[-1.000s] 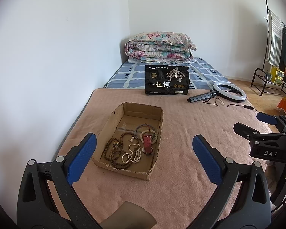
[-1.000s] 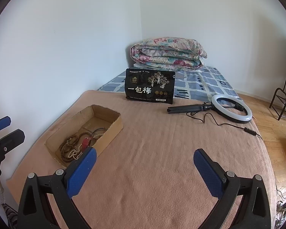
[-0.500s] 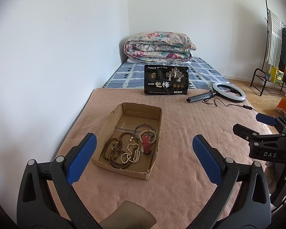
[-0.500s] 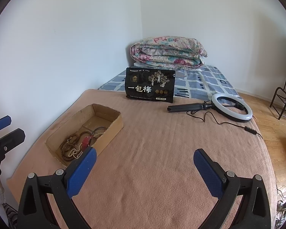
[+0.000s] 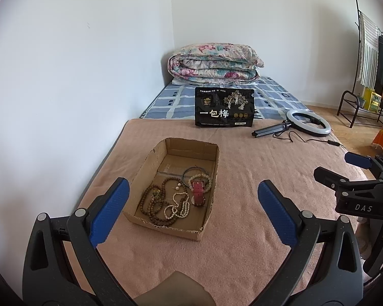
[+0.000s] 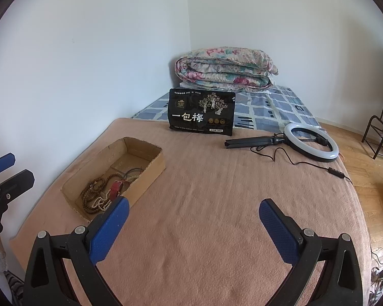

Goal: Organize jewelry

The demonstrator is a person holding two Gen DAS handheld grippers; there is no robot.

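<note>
Beads (image 5: 155, 204) in shallow cardboard box (image 5: 150, 158)

Bare blanket (image 6: 217, 204) right of cardboard box (image 6: 150, 176); wall (image 5: 76, 89) close left.

Ahead of my tongs a pink blanket (image 5: 242, 158) covered the bed. Far ahead a black snack bag (image 5: 224, 107) stood upright, with a folded floral quilt (image 5: 214, 64) behind it on a blue checked sheet (image 5: 176, 102). Ahead to my right a ring light (image 6: 310, 142) lay flat, its cable (image 6: 306, 164) trailing.
</note>
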